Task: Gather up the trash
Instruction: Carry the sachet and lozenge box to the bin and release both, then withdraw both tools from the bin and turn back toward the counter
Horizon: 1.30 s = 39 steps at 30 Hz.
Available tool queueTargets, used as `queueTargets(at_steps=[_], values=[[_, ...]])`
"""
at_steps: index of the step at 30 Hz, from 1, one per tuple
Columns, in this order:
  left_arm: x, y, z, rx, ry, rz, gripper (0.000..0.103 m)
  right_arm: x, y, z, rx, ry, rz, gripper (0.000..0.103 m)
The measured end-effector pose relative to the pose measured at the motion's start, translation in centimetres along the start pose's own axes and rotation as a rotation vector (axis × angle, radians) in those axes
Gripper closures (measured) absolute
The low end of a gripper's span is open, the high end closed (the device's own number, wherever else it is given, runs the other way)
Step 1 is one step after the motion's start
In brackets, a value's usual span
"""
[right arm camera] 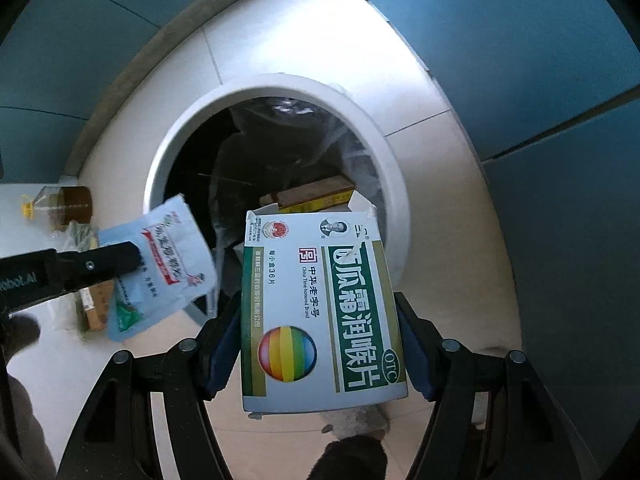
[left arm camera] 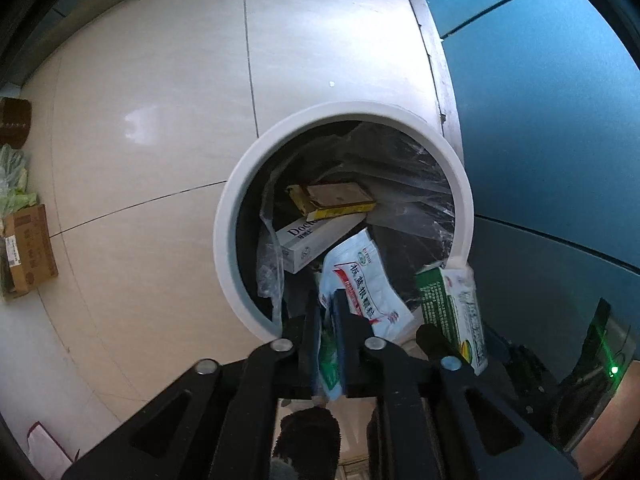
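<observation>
A white round trash bin [left arm camera: 240, 184] with a black liner stands on the floor; it also shows in the right wrist view [right arm camera: 168, 144]. Inside lie a yellow box [left arm camera: 332, 200] and a white box [left arm camera: 316, 240]. My left gripper [left arm camera: 328, 312] is shut on a white and red sachet [left arm camera: 360, 280], held over the bin's near rim; the sachet also shows in the right wrist view [right arm camera: 168, 256]. My right gripper [right arm camera: 320, 340] is shut on a white and green medicine box [right arm camera: 320, 304], held above the bin's near edge; the box appears in the left wrist view [left arm camera: 452, 308].
Blue cabinet fronts [left arm camera: 540, 140] stand right of the bin. A cardboard box [left arm camera: 30, 252] and a green bag [left arm camera: 14, 176] lie on the pale tiled floor at left. A brown-capped bottle [right arm camera: 60, 204] lies left of the bin.
</observation>
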<state>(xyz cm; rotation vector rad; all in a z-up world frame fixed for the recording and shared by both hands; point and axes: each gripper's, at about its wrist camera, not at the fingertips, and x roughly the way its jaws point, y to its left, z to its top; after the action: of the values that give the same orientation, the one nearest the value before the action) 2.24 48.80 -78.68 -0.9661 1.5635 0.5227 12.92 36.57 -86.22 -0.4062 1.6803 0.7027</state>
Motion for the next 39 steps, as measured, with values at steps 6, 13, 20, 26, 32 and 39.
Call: queueTargets(at_steps=[6, 13, 20, 26, 32, 39], values=[[-1.7, 0.5, -0.6, -0.005, -0.078, 0.048, 0.023, -1.1, 0.6, -0.1, -0.032, -0.012, -0.026, 0.000], [-4.6, 0.8, -2.8, 0.024, -0.170, 0.177, 0.004, -2.9, 1.0, -0.9, -0.068, -0.041, -0.093, 0.000], [-8.5, 0.7, -6.1, 0.031, -0.269, 0.278, 0.004, -7.6, 1.9, -2.4, -0.109, -0.088, -0.165, 0.000], [-12.0, 0.7, -9.2, -0.017, -0.298, 0.285, 0.004, -13.6, 3.0, -3.9, -0.131, -0.140, -0.195, 0.000], [-17.2, -0.3, -13.1, -0.047, -0.330, 0.270, 0.004, -21.1, 3.9, -5.9, -0.155, -0.169, -0.199, 0.000], [-24.6, -2.2, -17.7, -0.044, -0.371, 0.263, 0.004, -30.1, 5.6, -9.0, -0.197, -0.213, -0.173, 0.000]])
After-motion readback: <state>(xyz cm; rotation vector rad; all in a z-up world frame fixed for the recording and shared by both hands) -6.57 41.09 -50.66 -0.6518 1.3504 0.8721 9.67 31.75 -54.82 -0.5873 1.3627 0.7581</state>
